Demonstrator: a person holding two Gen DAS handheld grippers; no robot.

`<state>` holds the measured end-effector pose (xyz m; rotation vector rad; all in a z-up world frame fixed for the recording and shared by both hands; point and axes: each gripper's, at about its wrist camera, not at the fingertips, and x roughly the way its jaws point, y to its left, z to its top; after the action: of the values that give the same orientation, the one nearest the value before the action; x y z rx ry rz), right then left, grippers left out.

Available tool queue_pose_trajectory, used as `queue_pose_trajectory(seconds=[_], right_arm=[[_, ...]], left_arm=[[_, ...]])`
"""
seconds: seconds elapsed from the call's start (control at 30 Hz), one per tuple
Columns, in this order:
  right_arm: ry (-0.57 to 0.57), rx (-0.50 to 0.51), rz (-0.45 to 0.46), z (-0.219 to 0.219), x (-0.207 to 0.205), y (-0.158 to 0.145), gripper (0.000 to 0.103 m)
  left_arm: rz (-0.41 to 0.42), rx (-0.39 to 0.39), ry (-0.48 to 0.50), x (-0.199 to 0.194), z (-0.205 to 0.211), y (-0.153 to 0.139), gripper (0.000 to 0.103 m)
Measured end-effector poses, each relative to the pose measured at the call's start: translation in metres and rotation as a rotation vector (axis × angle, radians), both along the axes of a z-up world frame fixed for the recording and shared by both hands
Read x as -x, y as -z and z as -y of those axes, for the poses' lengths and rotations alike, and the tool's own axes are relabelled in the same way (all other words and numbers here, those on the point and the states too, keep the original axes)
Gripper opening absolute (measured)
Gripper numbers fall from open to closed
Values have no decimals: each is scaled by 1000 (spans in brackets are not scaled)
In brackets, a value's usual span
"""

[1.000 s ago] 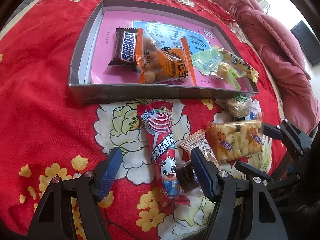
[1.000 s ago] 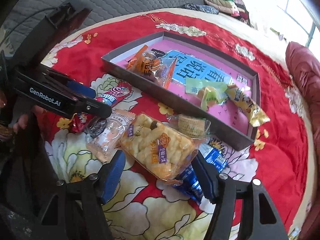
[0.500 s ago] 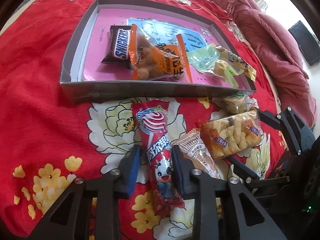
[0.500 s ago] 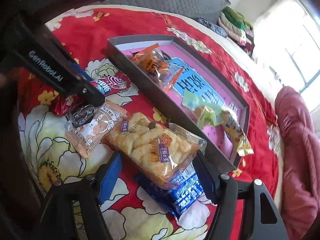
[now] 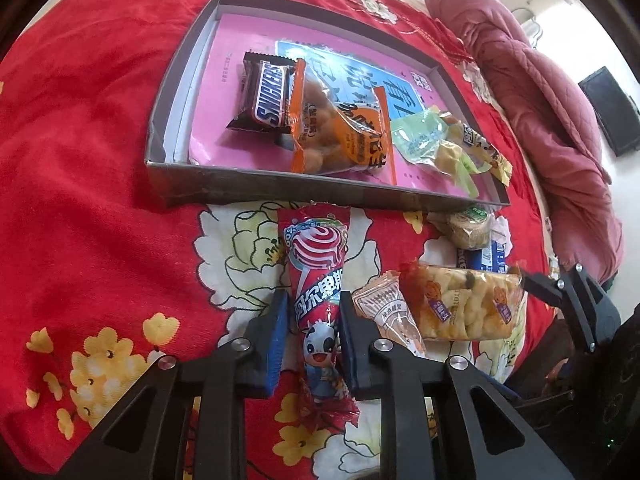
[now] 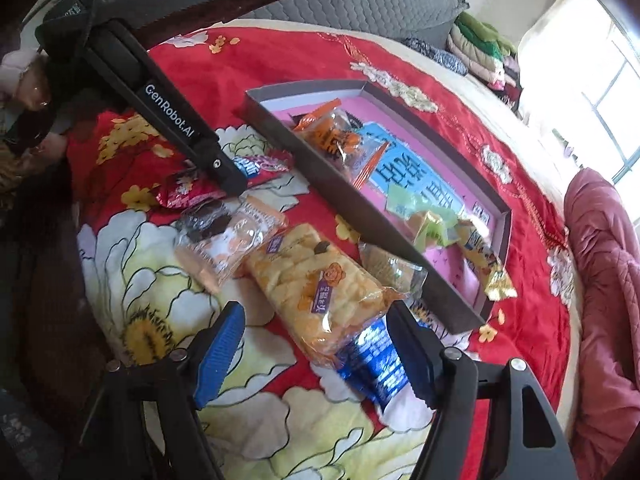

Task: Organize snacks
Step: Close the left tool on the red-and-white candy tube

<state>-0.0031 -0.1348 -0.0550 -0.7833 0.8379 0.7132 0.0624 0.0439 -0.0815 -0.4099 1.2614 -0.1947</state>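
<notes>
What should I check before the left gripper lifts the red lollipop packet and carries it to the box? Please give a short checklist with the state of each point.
1. Left gripper shut on the red lollipop packet: ok, both blue pads touch its sides.
2. Grip position: cannot tell whether it is firm; the pads hold the lower half, and the wide top sticks out ahead.
3. Neighbour clear: not ok, the beige cone-shaped packet lies right against the right-hand finger.
4. Free space in the box: ok, bare pink floor left of the Snickers bar.
5. Box wall in the path: ok, but the packet must rise over it.
6. Right gripper: ok, open over the yellow puff bag, apart from the packet.
</notes>
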Motion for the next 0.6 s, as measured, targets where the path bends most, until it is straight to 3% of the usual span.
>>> queue_pose_trajectory(seconds=[0.2, 0.37, 0.6], right_arm=[[38, -19, -37, 13, 0, -6, 73], [89, -98, -43, 24, -12, -19, 73], [-34, -51, -8, 3, -14, -9, 73]], left_arm=[[-5, 29, -9, 0, -5, 1, 25], [-3, 47, -12, 1, -8, 0, 25], [-5, 50, -13, 1, -7, 0, 25]])
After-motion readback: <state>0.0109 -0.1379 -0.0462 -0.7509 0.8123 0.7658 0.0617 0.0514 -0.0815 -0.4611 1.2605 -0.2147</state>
